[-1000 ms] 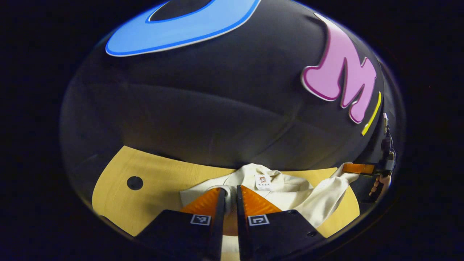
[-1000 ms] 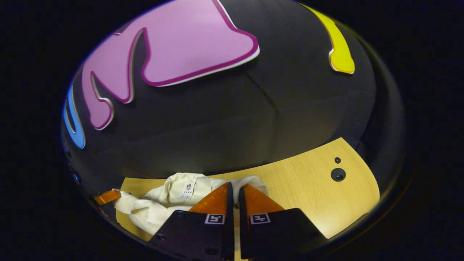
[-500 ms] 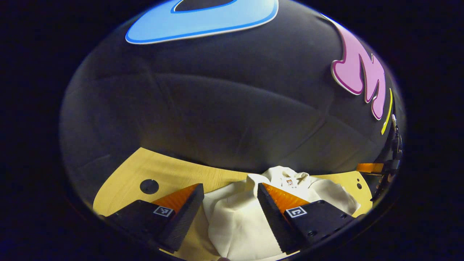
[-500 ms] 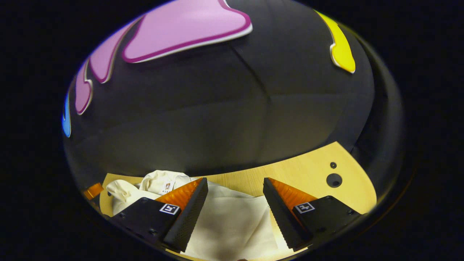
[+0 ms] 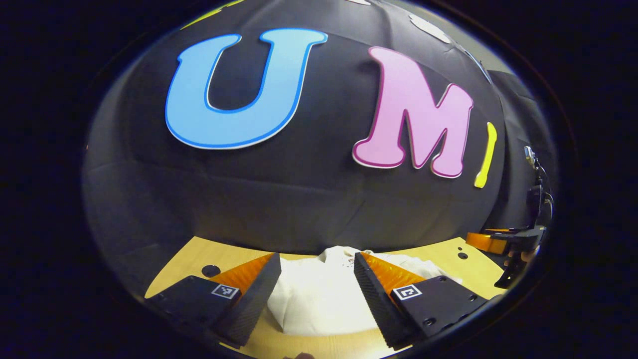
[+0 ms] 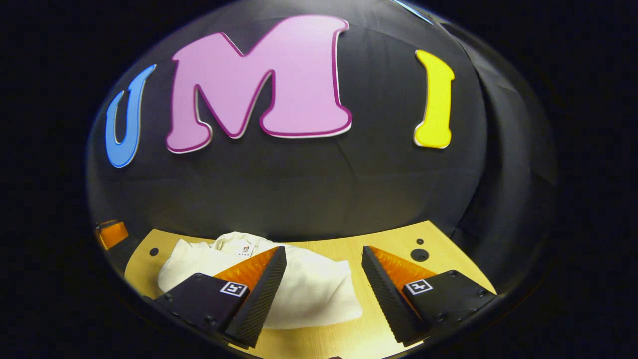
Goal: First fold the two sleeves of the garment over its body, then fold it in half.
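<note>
The cream garment (image 6: pixel 309 291) lies on the light wooden table (image 6: pixel 438 274) as a compact bundle, close to the black cloth wall at the back, with its collar and small neck label turned toward that wall. From where I stand, no sleeve sticks out to either side, and the front edge looks like one rounded fold, so I judge that the sleeves are already folded in and the half fold is made too. The left gripper (image 5: pixel 317 286) is wide open above the near edge of the cloth and holds nothing; the right gripper (image 6: pixel 323 279) is also spread open, with nothing between its fingers. Both seem to hang just above the table, apart from the fabric. What is left, I think, is very little: perhaps only smoothing the bundle, which looks a bit puffy on its right side.
</note>
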Available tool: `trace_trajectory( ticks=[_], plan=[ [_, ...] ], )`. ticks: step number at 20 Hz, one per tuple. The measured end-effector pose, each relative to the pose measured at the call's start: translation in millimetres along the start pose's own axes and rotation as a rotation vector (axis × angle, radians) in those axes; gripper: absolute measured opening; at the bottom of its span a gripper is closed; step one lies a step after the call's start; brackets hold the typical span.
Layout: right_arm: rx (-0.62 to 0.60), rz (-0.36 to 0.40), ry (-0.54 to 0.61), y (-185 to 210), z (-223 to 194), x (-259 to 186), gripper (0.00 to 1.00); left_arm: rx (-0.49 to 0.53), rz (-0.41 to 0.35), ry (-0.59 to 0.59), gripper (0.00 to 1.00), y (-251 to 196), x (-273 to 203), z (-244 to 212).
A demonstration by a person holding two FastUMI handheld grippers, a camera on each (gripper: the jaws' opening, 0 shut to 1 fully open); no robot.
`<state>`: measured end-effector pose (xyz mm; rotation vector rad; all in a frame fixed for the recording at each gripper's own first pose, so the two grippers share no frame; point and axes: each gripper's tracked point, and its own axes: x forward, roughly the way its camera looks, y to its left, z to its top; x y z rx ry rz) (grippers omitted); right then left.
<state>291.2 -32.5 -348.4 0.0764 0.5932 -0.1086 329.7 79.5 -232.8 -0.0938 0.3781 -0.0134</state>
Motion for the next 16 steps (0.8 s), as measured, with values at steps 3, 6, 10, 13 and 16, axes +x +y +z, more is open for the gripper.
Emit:
trace_trajectory(
  ticks=[3,6,10,13,16],
  plan=[
    [-0.005,-0.020,-0.070,7.8,12.9,-55.2,0.98,0.006,-0.019,-0.089,0.96,-16.2,-45.9,27.2],
    [-0.021,-0.043,-0.098,13.4,16.9,-114.1,0.97,0.015,-0.064,-0.160,0.96,-39.8,-89.1,38.1],
    [-0.030,-0.029,-0.135,24.0,23.8,-182.1,0.96,0.013,-0.047,-0.226,0.96,-53.4,-147.1,42.4],
    [-0.034,0.001,-0.152,34.0,21.0,-230.1,0.97,0.007,-0.027,-0.214,0.96,-58.3,-187.4,28.8],
    [-0.061,0.033,-0.195,40.6,19.3,-276.7,0.97,0.016,0.019,-0.243,0.96,-59.9,-229.8,23.6]
  ],
)
